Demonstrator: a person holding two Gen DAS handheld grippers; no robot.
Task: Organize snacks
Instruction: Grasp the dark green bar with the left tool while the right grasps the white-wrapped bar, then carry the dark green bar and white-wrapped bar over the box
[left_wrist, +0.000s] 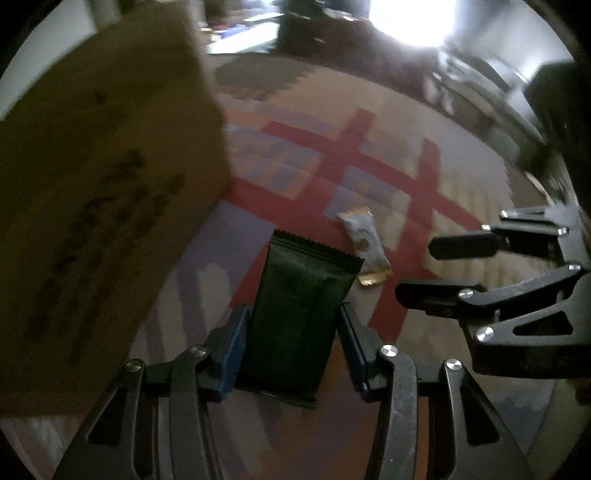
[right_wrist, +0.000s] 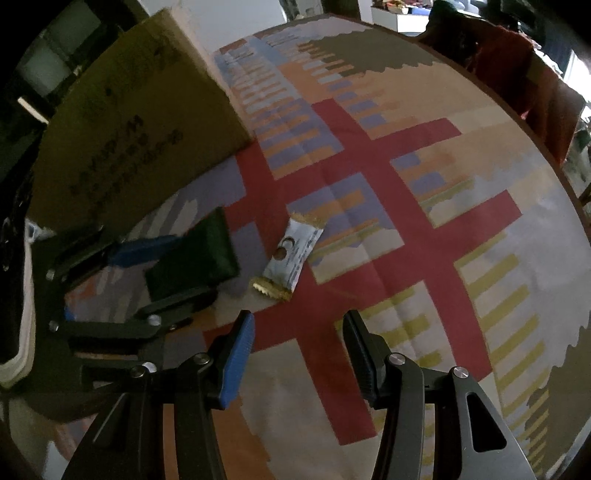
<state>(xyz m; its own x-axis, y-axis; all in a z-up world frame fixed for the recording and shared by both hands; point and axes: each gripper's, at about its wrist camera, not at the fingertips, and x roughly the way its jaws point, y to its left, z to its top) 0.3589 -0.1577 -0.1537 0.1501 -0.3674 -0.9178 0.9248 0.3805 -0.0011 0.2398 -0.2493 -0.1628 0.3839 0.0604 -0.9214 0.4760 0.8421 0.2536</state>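
A dark green snack packet (left_wrist: 303, 280) sits between the blue pads of my left gripper (left_wrist: 293, 310), which press on both of its long sides. In the right wrist view the same packet (right_wrist: 199, 254) is held by the left gripper (right_wrist: 195, 266) just above the tablecloth. A small white packet with gold ends (left_wrist: 364, 240) lies flat on the cloth just beyond it (right_wrist: 293, 251). My right gripper (right_wrist: 298, 321) hovers near that white packet, open with nothing between its fingers, and it shows at the right (left_wrist: 421, 267) of the left wrist view.
A large brown cardboard box (left_wrist: 92, 184) with dark print stands at the left, close to the left gripper (right_wrist: 140, 122). The round table carries a cloth (right_wrist: 406, 184) with red crossing stripes. Something red-orange (right_wrist: 517, 62) stands beyond the far edge.
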